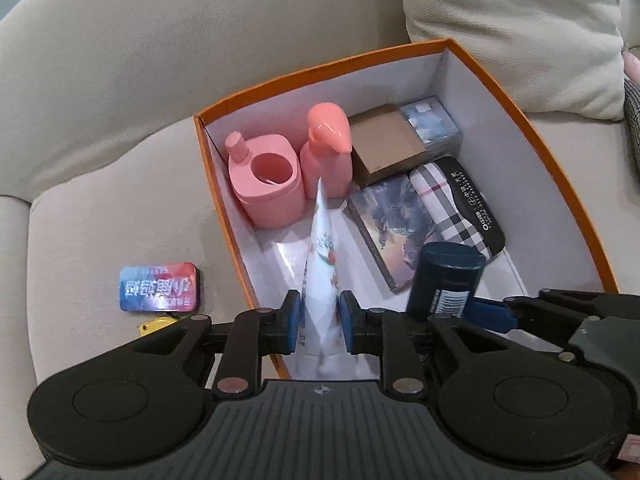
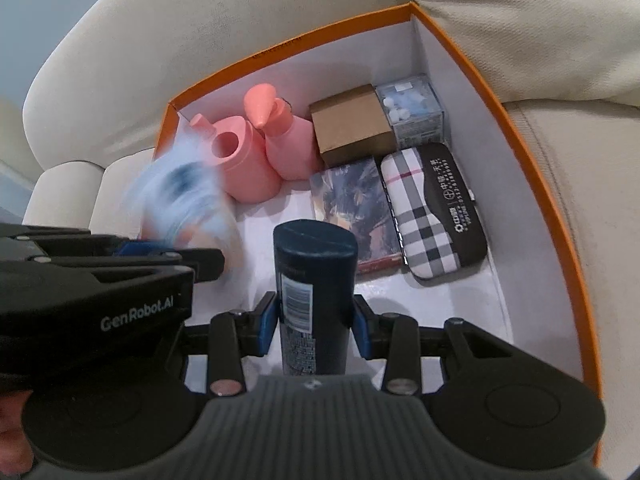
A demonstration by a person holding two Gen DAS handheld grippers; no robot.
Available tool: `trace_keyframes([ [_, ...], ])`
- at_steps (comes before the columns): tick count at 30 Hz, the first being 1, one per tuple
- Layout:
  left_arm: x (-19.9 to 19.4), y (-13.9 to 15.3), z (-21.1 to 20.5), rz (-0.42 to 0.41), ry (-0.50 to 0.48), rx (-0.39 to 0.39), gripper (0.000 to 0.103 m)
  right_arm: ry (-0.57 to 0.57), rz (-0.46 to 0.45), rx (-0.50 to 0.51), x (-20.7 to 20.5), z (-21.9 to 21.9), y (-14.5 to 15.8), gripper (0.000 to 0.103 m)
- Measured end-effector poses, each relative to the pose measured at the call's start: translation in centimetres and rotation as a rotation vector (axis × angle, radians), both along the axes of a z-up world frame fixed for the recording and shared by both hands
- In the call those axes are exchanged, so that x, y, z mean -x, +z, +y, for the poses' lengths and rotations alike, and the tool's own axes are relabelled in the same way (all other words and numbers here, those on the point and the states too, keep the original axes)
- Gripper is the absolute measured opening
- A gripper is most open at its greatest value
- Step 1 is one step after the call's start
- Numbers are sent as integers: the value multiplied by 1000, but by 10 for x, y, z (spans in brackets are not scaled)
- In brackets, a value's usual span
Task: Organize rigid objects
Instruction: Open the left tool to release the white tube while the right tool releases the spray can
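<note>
While the left tool [image 1: 319,322] grips a white tube [image 1: 320,264] and the right tool [image 2: 314,326] grips a dark bottle [image 2: 314,280] over the orange box [image 1: 560,184], each likely needs setting down inside.

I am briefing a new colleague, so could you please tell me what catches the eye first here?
An orange-rimmed cardboard box sits on a beige sofa, with two pink plastic dispensers at its far left. Over its near end, the left gripper holds a white floral tube, and the right gripper a dark blue bottle.
</note>
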State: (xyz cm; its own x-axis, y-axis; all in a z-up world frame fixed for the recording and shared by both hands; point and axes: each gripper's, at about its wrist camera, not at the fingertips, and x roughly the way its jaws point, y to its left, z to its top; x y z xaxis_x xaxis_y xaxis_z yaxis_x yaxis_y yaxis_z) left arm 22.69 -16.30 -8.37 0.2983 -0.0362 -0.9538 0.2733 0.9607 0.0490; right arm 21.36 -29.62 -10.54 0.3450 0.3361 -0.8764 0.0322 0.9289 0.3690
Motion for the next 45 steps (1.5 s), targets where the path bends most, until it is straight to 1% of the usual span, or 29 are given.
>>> trace_keyframes([
  [3, 0, 0, 1, 1, 5, 1, 26, -6, 12, -20, -1, 0, -5, 40],
  [7, 0, 1, 6, 16, 11, 61, 29, -21, 30, -34, -5, -1, -12, 40],
  [9, 0, 4, 11, 10, 11, 100, 32, -29, 37, -39, -7, -2, -15, 40],
  [11, 3, 11, 16, -7, 9, 123, 35, -31, 43, -34, -10, 0, -16, 40],
  [14, 10, 25, 27, -55, -1, 177, 36, -31, 45, -27, -14, 1, -16, 40],
  [16, 12, 34, 38, -74, 18, 215, 36, -33, 46, -22, -18, 2, -17, 40],
  [21, 14, 43, 62, -109, 75, 267, 36, -26, 56, -7, -27, 8, -18, 40],
  [32, 11, 24, 93, -83, 157, 294, 36, 72, 19, 90, -64, 38, -15, 40],
  [38, 10, 21, 102, -74, 172, 315, 36, 115, 48, 126, -87, 51, -28, 40],
  [41, 11, 20, 103, -73, 175, 321, 36, 121, 34, 123, -92, 55, -28, 43],
  [45, 12, 20, 107, -73, 177, 333, 36, 111, 30, 112, -88, 48, -25, 43],
])
